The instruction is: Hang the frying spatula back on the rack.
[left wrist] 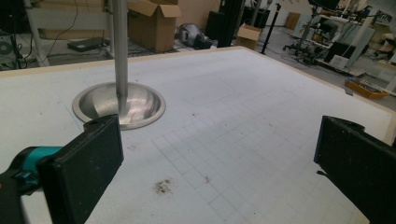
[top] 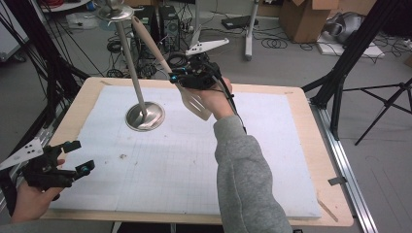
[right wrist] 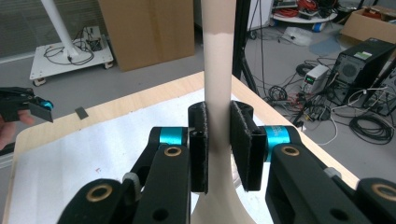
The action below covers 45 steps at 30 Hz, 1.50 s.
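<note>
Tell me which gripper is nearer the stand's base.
Right. The right gripper, clamped on the spatula, hangs just right of the base; the left gripper waits at the table's near-left edge.

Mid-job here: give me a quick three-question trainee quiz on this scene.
1. True or false: the right tool is shut on the handle of the cream slotted plastic spatula.
2. The left tool is: A) open, holding nothing B) clamped on the pole C) holding the spatula.
3. What stands on the white gridded mat?

Key: 1 true; 2 A; 3 the shiny metal stand with a round domed base and upright pole.
</note>
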Motion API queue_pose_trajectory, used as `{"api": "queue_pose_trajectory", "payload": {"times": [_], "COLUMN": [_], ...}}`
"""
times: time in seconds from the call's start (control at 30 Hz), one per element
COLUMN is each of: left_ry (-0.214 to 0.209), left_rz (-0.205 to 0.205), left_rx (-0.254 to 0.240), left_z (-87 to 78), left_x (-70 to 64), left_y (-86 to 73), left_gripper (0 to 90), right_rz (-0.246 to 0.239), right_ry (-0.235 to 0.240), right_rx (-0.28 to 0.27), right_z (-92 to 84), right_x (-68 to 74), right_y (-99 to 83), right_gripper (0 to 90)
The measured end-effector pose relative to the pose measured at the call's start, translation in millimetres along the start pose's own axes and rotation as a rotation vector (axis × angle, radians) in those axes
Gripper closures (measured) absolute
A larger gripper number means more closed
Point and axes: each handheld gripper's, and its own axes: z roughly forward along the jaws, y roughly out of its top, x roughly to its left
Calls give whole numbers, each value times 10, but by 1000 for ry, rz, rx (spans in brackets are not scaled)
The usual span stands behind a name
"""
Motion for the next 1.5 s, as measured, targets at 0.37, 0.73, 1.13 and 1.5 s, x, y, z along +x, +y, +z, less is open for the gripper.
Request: {"api": "queue_pose_trajectory", "payload": {"times": [0.37,0.73,1.13,1.5], "left_ry": [2,3,8,16], "left_rz": [5,3,3,1], "left_rx": [6,3,-1,1], "left_z": [-7,-18,-40,-75], "left_x": [-3,3,-3,-5], "left_y": [-1,-3,-4,-15], "left_gripper": [18,18,18,18], "right_rz": [-2,-8,1,-1], "right_ry": [-9,-24,-30,-44], "right_rx": [-2,3,12,12], "right_z": [135,255,402,560], "right_x": [8,18,40,70], "right_y": [-25,-28,-30,-36], "right_gripper": [775,774,773,772]}}
